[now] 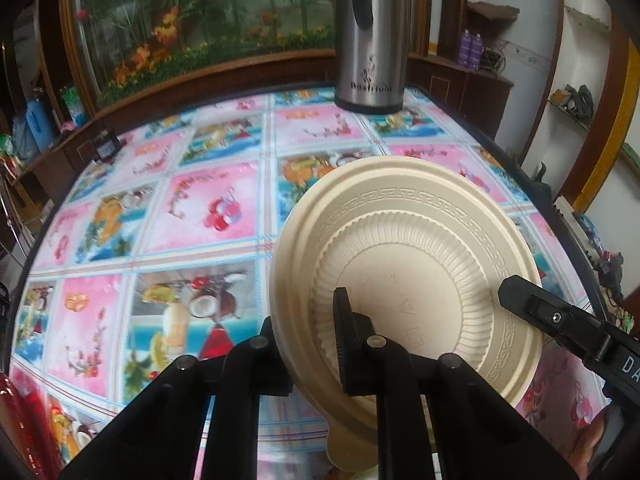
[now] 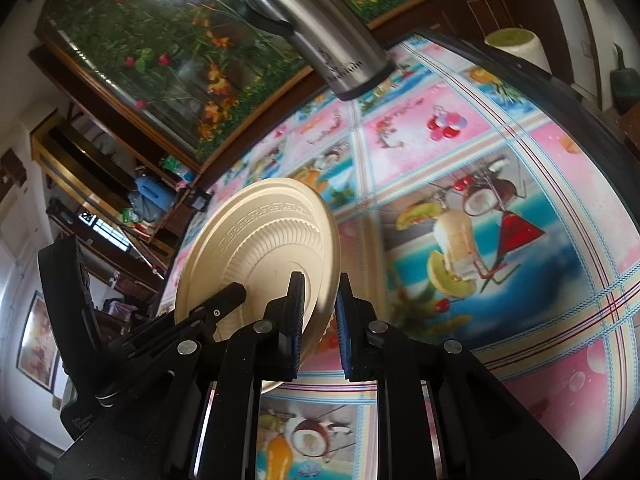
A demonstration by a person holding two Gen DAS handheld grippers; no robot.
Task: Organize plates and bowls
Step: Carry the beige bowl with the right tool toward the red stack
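Note:
A cream plastic plate [image 1: 404, 264] with a key-pattern rim is held tilted on edge above the table. My left gripper [image 1: 308, 328] is shut on its near rim, one finger on each face. The right gripper's fingertip [image 1: 516, 292] reaches onto the plate's right rim. In the right wrist view the same plate [image 2: 260, 248] stands on edge, and my right gripper [image 2: 318, 316] is shut on its rim. The left gripper's finger [image 2: 224, 300] shows at the plate's left. Another cream piece [image 1: 348, 452] lies below, partly hidden.
A steel thermos jug [image 1: 372, 36] stands at the table's far edge, also in the right wrist view [image 2: 324, 32]. The round table has a colourful fruit-print cloth [image 1: 192, 216]. A framed flower picture [image 1: 192, 20] stands behind. A white roll [image 2: 516, 46] sits past the table edge.

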